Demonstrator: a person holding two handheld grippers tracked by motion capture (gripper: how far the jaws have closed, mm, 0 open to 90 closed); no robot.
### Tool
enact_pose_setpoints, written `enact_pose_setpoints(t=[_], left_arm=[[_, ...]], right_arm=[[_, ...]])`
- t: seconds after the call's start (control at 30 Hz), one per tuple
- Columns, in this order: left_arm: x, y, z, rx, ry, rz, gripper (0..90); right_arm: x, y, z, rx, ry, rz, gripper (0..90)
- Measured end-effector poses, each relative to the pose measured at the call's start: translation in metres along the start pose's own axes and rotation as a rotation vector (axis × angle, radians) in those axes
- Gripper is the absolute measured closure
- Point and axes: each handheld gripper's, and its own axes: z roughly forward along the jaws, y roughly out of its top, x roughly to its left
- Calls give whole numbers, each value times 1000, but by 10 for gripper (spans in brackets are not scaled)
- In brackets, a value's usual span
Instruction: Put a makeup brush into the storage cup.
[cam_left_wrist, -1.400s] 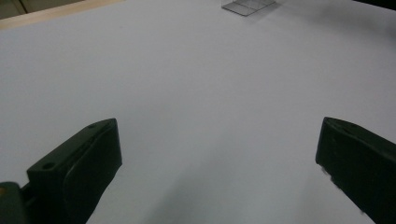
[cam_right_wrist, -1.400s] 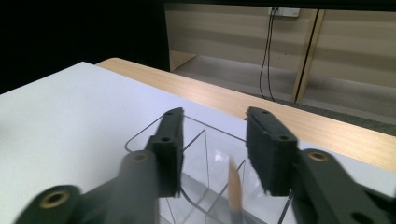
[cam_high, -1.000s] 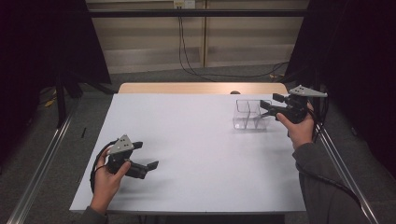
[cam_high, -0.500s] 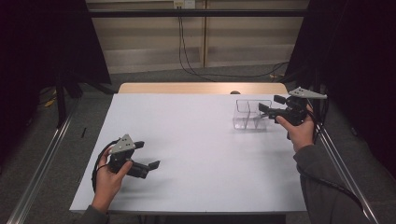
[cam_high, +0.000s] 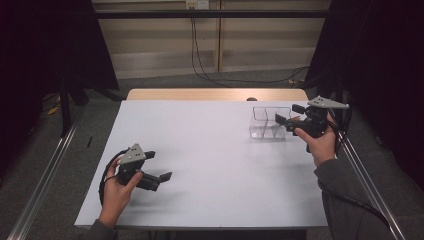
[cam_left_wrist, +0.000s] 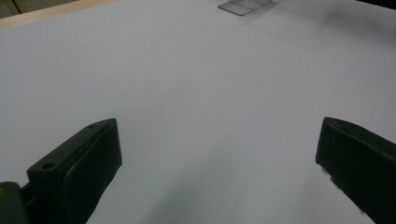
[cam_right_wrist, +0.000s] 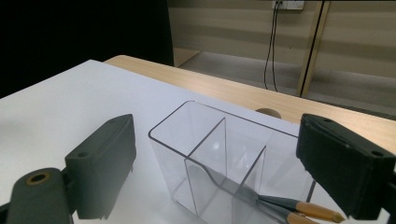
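Between the right gripper's (cam_right_wrist: 215, 163) spread fingers (cam_right_wrist: 100, 165) stands a clear organizer (cam_right_wrist: 219, 154).

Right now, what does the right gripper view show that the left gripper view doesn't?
Right gripper view: the clear plastic divided organiser up close between open jaws, with dark, tan-tipped sticks beside its base, and the pale wooden table edge. Left gripper view: a broad bare stretch of table between open jaws, the organiser far off. Both: the white tabletop and that organiser.
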Motion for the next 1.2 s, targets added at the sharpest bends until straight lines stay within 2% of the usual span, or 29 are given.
enact_pose_setpoints(t=[0.27,0.6,1.07,1.2], left_arm=[[0,1,-1,7,9,7,1],[0,1,0,7,0,8,1],[0,0,0,7,-2,7,1],[-1,1,0,8,-2,7,1]], right_arm=[[6,-2,-2,-3,21,2,112],[13,-4,-6,-8,57,5,108],[15,-14,-16,-18,77,9,99],[16,-15,-19,-6,78,-4,99]])
